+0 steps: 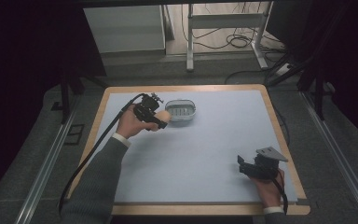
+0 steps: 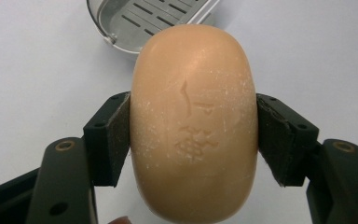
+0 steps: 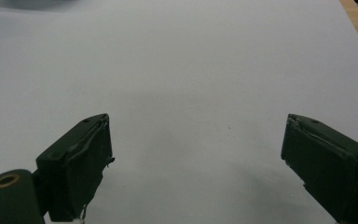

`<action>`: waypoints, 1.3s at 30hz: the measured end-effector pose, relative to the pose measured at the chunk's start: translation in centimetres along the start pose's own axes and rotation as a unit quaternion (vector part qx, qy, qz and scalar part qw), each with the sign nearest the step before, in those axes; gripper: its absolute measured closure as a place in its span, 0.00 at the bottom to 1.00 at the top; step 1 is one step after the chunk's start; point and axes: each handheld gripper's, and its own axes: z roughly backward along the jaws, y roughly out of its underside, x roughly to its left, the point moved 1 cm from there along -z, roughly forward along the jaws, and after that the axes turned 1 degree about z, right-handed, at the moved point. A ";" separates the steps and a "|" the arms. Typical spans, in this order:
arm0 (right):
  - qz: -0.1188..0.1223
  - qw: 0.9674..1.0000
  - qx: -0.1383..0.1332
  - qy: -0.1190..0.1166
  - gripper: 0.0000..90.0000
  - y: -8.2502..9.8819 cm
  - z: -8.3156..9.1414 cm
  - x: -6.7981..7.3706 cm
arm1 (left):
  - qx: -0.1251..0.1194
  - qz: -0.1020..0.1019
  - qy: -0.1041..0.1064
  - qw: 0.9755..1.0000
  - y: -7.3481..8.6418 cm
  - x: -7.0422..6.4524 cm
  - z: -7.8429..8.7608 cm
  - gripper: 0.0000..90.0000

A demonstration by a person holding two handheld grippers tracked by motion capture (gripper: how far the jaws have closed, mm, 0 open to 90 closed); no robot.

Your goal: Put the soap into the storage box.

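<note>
Gripping soap bar (image 2: 193,126): left hand-held gripper (image 2: 193,140), beside soap dish (image 1: 181,110); right hand-held gripper (image 3: 196,163) agape, empty.

Only the metal soap dish (image 1: 181,110) interrupts the table (image 1: 205,149), standing at its far left.

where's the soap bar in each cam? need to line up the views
High view: soap bar left of centre, clamped in the left gripper, just beside the metal soap dish.
Left gripper view: soap bar in the centre, pressed between the two black pads; the dish lies behind it at the top.
Right gripper view: not in it; open right gripper over the pale mat.
Shared landmark: the metal soap dish.
</note>
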 end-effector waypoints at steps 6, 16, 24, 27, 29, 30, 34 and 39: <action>-0.001 1.000 0.000 0.000 0.10 0.0 0.0 0.0 | 0.002 0.001 0.000 1.000 -0.5 0.5 -0.6 0.36; -0.002 1.000 0.000 -0.002 0.10 0.0 0.0 -0.1 | 0.004 -0.001 0.004 1.000 -1.5 1.0 -1.4 0.36; -0.002 1.000 0.001 -0.002 0.10 0.0 0.0 0.0 | 0.005 -0.007 0.002 1.000 -2.2 1.1 -1.8 0.36; -0.002 1.000 0.001 -0.001 0.10 0.0 0.0 0.0 | 0.006 -0.012 0.002 1.000 -2.4 1.1 -1.8 0.36; -0.002 1.000 0.001 -0.002 0.10 0.0 0.0 0.0 | 0.010 -0.015 0.001 1.000 -2.6 1.2 -1.9 0.36; -0.002 1.000 0.001 -0.001 0.10 0.0 0.0 0.0 | 0.008 -0.014 0.000 1.000 -2.7 1.1 -2.0 0.36; -0.003 1.000 0.001 -0.002 0.10 0.0 0.0 -0.1 | 0.010 -0.016 0.000 1.000 -2.9 1.1 -2.1 0.36; -0.003 1.000 0.001 -0.001 0.10 0.0 0.0 -0.1 | 0.011 -0.017 -0.003 1.000 -3.3 1.2 -2.3 0.36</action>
